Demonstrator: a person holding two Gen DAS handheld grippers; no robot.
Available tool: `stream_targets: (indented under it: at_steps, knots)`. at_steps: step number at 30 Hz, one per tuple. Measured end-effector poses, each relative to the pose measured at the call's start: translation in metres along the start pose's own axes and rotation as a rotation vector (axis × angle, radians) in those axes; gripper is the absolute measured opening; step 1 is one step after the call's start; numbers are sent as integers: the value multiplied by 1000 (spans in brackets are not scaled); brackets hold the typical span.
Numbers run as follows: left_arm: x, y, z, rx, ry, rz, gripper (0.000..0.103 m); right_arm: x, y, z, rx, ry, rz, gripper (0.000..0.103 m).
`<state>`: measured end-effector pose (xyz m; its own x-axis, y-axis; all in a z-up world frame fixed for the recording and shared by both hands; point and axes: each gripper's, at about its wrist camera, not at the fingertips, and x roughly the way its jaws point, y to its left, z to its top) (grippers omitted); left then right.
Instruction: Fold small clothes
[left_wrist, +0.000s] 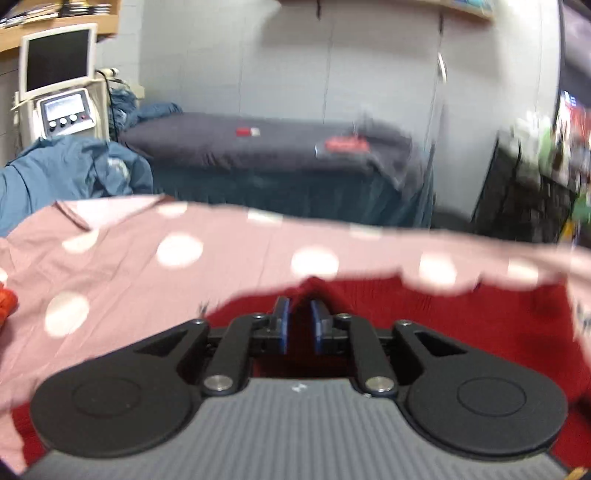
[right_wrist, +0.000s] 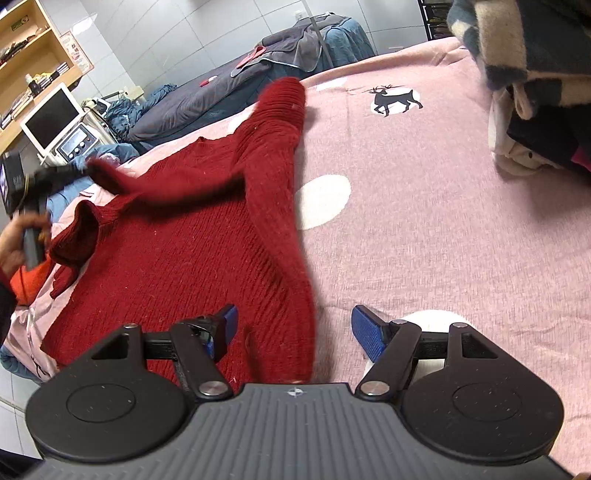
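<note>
- Dark red ribbed knit sweater (right_wrist: 192, 236): lies spread on the pink bedspread with white dots (right_wrist: 424, 229), filling the 9 to 12 o'clock part of the right wrist view; one sleeve runs toward 12 o'clock.
- Left gripper (left_wrist: 300, 314): jaws narrow, pinching a raised peak of the red knit; in the right wrist view it holds the other sleeve's cuff lifted at 9 o'clock.
- Right gripper (right_wrist: 291, 325): jaws wide, straddling the sweater's near edge, gripping nothing.
- Step in hand, judged: carrying the sleeve across the body. It is best done by keeping the cuff low and taut, laying it flat along the ribs, and using the right gripper to pin the hem so that the body does not drag.
- Hard to make out: the left wrist view is motion-blurred; the pad contact is partly masked by fabric; the hem is cut off beneath the right gripper; the striped blanket pile (right_wrist: 517, 55) at 2 o'clock is cropped.
</note>
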<state>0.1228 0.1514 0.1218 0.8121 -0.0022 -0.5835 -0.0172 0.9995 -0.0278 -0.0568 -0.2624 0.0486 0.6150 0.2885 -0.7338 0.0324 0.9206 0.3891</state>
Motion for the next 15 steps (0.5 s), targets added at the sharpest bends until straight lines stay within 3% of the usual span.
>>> stream_targets:
  at_steps: [1, 3, 8, 11, 13, 15]
  knots:
    - [1, -1, -7, 8, 18, 2, 30, -1, 1, 2, 0, -5, -4, 103]
    - [-2, 1, -25, -9, 43, -29, 55, -3, 3, 7, -2, -26, -9, 103]
    - [-12, 3, -73, -63, 96, -27, 62, 3, 17, 29, -75, -76, -20, 103]
    - [-14, 8, -98, -121, 119, -62, 63, 18, 24, 48, -76, -89, 20, 103]
    - [-18, 1, -109, -133, 144, -46, 77, 29, 33, 60, -90, -107, 34, 103]
    - [-17, -14, -120, -78, 181, -9, 99, 44, 48, 68, -179, -126, -6, 103]
